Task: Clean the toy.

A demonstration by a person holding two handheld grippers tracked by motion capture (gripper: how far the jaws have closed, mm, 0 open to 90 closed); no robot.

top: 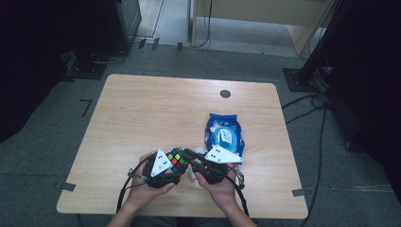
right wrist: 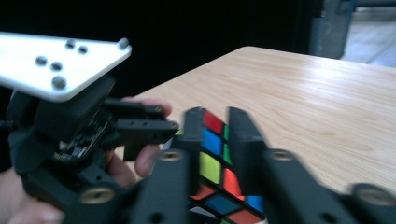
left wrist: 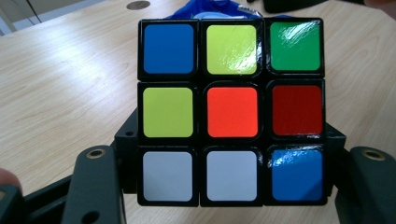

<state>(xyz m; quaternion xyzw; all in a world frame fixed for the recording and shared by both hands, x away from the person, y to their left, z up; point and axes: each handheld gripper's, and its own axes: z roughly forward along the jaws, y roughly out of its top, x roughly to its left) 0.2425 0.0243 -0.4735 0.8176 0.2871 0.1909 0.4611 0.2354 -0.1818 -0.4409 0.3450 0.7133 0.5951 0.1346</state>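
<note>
The wooden table [top: 142, 113] stretches away beyond both grippers; a blue wipes packet [top: 225, 133] lies on it just past the right gripper [top: 193, 156], and a small dark round disc [top: 225, 93] sits well beyond that, near the far edge. Between the two grippers, above the table's near part, is the puzzle cube [top: 177, 159]; the left gripper [left wrist: 224, 186] has it clamped, jaws drawn in tight on the cube's lower sides, its blue, yellow, green, orange, red and white stickers facing that gripper's camera. The right gripper's jaws stand narrowly parted, with one edge of the cube [right wrist: 219, 158] between them; whether its pads [right wrist: 245, 140] press on it I cannot tell.
</note>
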